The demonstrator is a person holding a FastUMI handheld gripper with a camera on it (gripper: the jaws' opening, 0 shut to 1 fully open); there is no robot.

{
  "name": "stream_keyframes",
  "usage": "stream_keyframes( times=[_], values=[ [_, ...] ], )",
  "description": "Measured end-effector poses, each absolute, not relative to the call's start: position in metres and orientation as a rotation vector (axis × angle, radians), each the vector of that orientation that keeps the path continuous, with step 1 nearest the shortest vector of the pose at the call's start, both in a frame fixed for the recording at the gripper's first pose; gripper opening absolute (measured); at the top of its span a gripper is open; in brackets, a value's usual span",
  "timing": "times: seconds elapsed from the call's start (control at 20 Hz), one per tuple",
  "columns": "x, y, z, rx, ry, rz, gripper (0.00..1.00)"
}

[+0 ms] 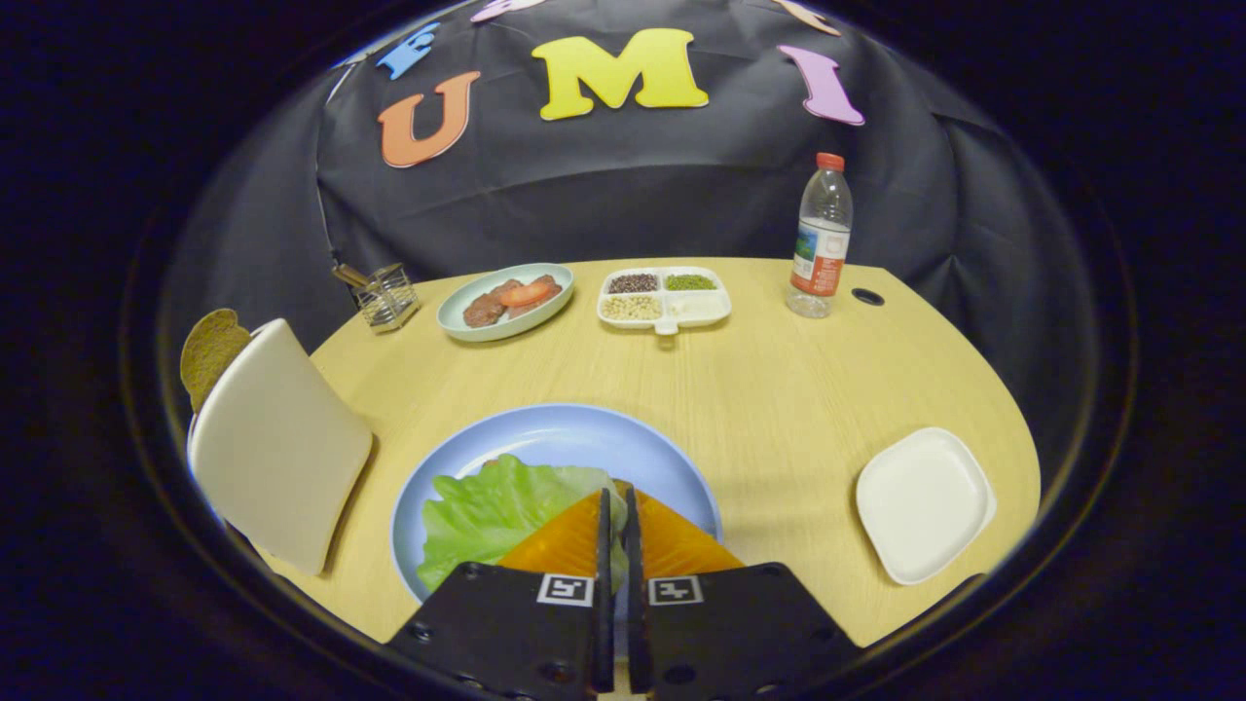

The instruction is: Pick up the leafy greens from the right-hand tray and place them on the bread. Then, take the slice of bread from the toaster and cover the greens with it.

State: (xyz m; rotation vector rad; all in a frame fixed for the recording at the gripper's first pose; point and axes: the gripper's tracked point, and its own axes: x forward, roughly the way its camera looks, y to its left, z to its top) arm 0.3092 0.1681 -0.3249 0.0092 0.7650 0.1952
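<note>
The gripper [617, 506] hangs low over the blue plate [584, 438] at the near edge of the wooden counter [779, 389], and its fingers [604, 531] are drawn almost together, with only a thin slit between them. The leafy greens [487, 511] lie on that plate, spread out to the left of the fingers and reaching under their tips; a sliver of green shows in the slit, yet I cannot tell whether both fingers actually press on the leaf. A hint of bread peeks out at the top edge of the greens, mostly covered by them. To the left of the plate stands the white toaster [277, 443], and a brown slice of bread [209, 350] sticks up out of its far end. On the right side of the counter sits a small white square tray [925, 504], well apart from the plate. Toward the back of the counter there is a pale green dish [462, 310] holding slices of meat and tomato, a white divided dish [706, 309] with beans and grains just beside it, and a small wire holder [386, 295] farther left. A clear water bottle [821, 237] with a red cap stands upright at the back right, next to a round hole [866, 296] in the countertop.
</note>
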Motion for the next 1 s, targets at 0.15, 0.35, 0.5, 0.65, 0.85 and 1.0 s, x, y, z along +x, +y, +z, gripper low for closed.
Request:
stream_keyframes(
  times=[0.15, 0.35, 0.5, 0.65, 0.85, 1.0],
  values=[
    [0.311, 0.16, -0.318, 0.011, 0.732, 0.178, 0.33],
    [0.299, 0.157, -0.295, 0.013, 0.678, 0.188, 0.7],
    [0.286, 0.16, -0.266, 0.033, 0.635, 0.189, 0.96],
    [0.269, 0.169, -0.238, 0.035, 0.602, 0.189, 0.96],
    [0.245, 0.203, -0.189, 0.033, 0.549, 0.238, 0.96],
    [0.232, 0.233, -0.148, 0.028, 0.498, 0.275, 0.96]
  ],
)
